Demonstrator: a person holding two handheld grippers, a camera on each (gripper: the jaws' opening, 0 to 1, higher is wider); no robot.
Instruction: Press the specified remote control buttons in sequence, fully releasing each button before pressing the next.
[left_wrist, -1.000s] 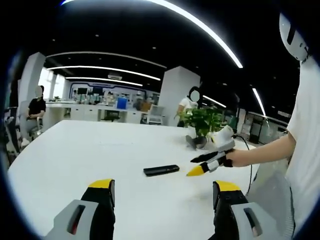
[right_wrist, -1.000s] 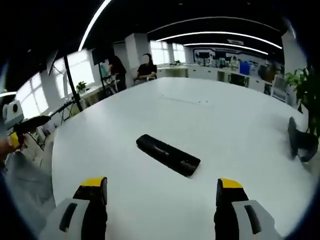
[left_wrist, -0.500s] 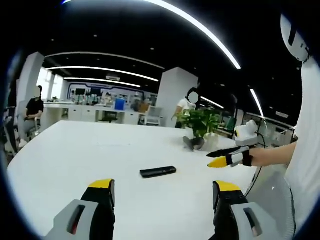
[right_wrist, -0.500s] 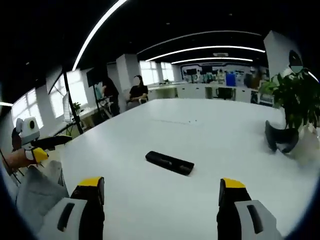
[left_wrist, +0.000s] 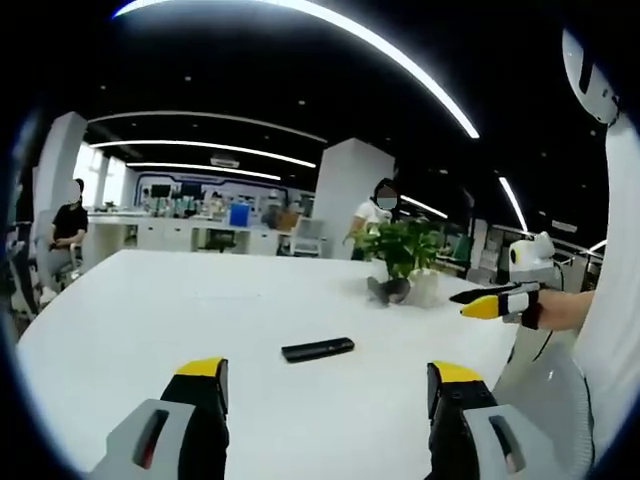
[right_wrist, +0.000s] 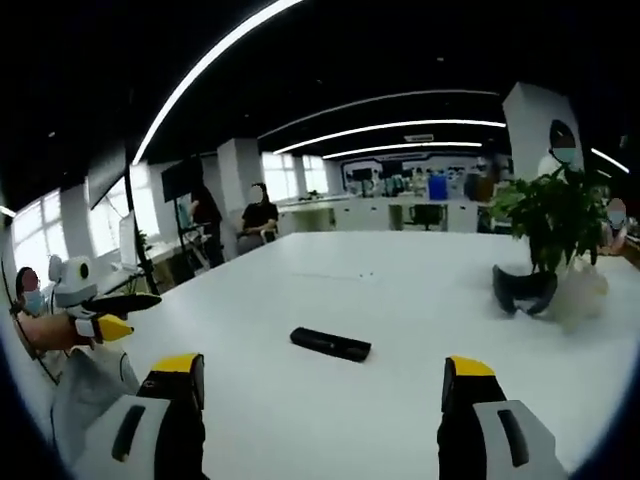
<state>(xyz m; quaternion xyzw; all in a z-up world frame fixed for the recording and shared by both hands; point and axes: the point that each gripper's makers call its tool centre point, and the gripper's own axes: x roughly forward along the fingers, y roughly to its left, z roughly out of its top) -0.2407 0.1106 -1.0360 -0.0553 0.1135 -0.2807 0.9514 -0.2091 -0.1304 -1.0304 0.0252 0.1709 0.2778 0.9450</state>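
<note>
No text, label or number is legible anywhere.

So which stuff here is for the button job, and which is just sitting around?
For the job:
- black remote control
- left tongs, open
- right tongs, open

Just sitting around:
- potted plant
- dark object beside the plant
- white table

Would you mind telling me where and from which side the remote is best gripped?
Probably across the narrow width of the remote, near its middle, coming down from above. It is a slim bar lying flat on the table with nothing touching it, so its long sides are free for the jaws.
</note>
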